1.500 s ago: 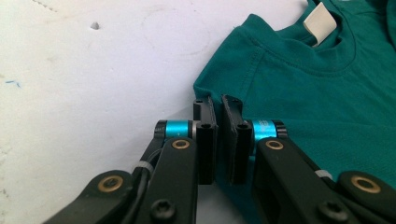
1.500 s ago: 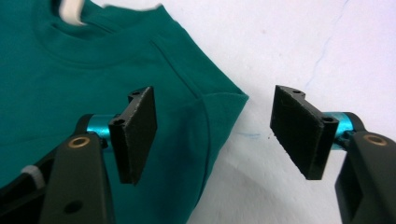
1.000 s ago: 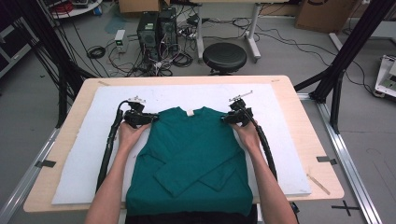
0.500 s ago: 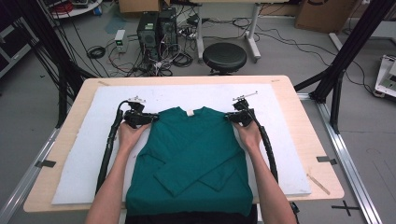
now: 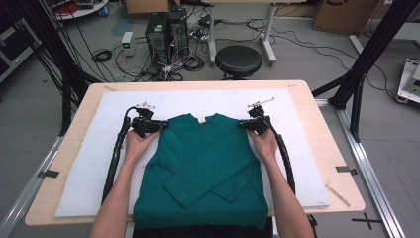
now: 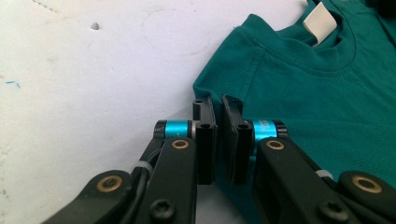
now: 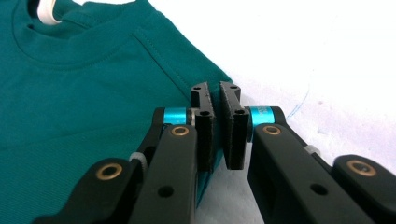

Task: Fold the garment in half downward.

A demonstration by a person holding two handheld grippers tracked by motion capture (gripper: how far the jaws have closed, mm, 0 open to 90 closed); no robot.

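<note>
teal shirt [image 5: 200, 163] flat on white pad [image 5: 89, 163], blank white neck label [image 6: 320, 17], no readable writing

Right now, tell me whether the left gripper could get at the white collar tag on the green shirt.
Probably yes. The left gripper is shut on the green shirt at its shoulder edge, so it must let go first. Flat cloth alone lies between it and the white collar tag.

The teal cotton long-sleeved shirt [image 5: 200, 168] runs off the near table edge, hem cut off; its shoulder corners lie hidden between closed jaws.
</note>
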